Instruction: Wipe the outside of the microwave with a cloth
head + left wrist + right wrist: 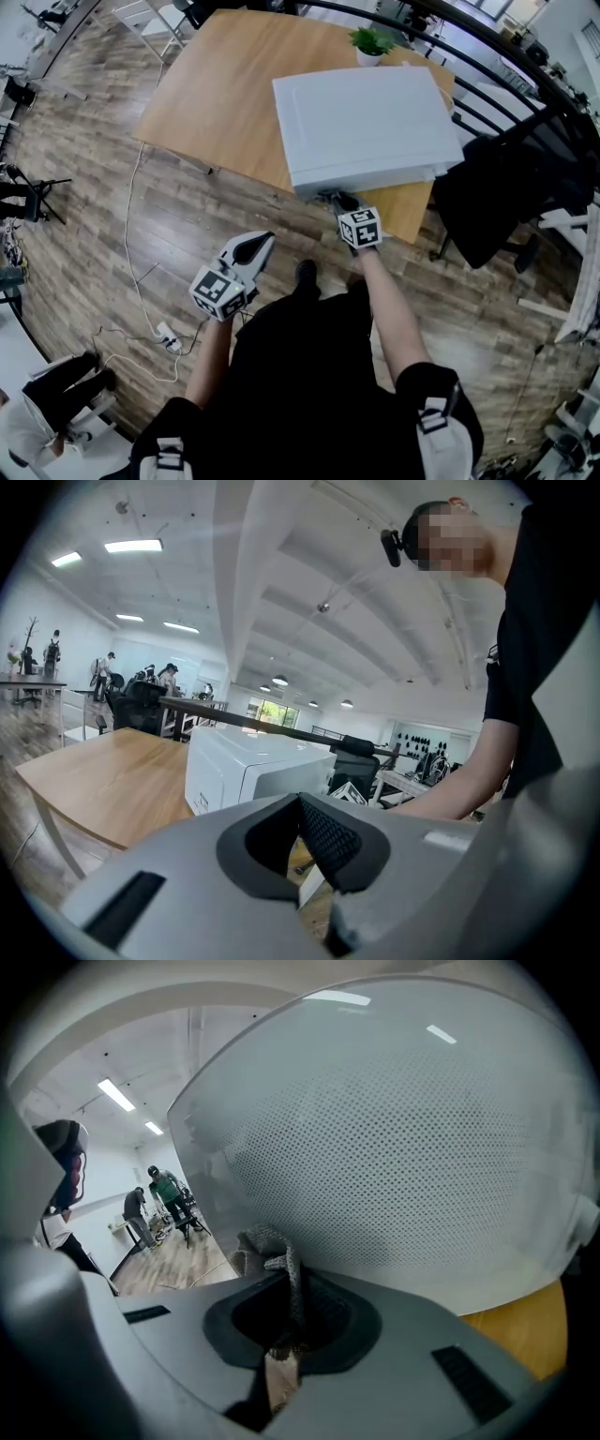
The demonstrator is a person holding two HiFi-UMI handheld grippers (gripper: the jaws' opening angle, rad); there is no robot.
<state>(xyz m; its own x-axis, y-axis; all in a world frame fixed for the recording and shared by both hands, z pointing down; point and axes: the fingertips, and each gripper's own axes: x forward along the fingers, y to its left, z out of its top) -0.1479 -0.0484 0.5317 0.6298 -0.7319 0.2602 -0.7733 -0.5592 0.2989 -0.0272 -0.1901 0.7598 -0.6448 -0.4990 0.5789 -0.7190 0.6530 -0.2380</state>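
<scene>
Presently right claw [286, 1299] pinches cloth [268, 1242] at the microwave door [403, 1147].

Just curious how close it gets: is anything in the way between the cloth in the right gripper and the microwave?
Nothing visible does. The right hand-held gripper is shut on the grey knitted cloth, whose free end seems to lie right against the perforated door of the white box-shaped microwave, with no object between them.

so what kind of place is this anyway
Probably an open-plan office or workshop: a wooden table carrying a microwave, a black office chair beside it, and more desks with people under strip lights.
</scene>
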